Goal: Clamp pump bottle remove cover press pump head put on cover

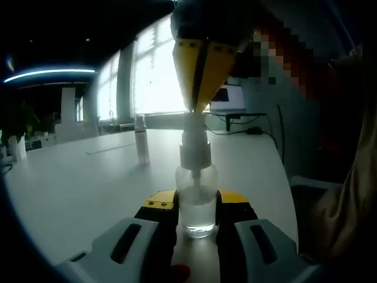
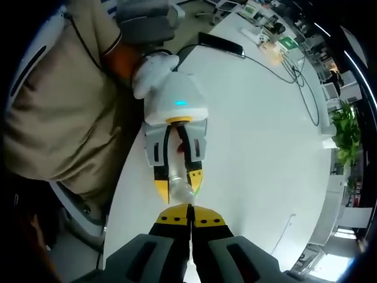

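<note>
Left gripper (image 1: 197,221) has the pump bottle (image 1: 196,203) pinned by its clear body, one jaw on each side, bottle standing upright on the white table (image 1: 76,188) at six o'clock in the left gripper view. Solid clamp, by the look of it.

From twelve o'clock comes the right gripper (image 1: 200,106), jaws pressed together into a yellow wedge, tip sitting right on top of the pump head (image 1: 194,138). In the right gripper view the right gripper (image 2: 189,221) looks straight down along its closed jaws, nothing held between them, and the left gripper (image 2: 178,184) reaches in from twelve o'clock with the bottle (image 2: 178,187) squeezed between its yellow tips.

The slim clear cover (image 1: 141,140) stands on the table at about ten o'clock from the bottle, well apart from it. So the cover is off, and this reads as the pressing step.

Next move, I'd say: drive the closed tip straight down the bottle's axis, keep the clamp firm so the bottle doesn't tip, then release and go fetch that cover.
</note>
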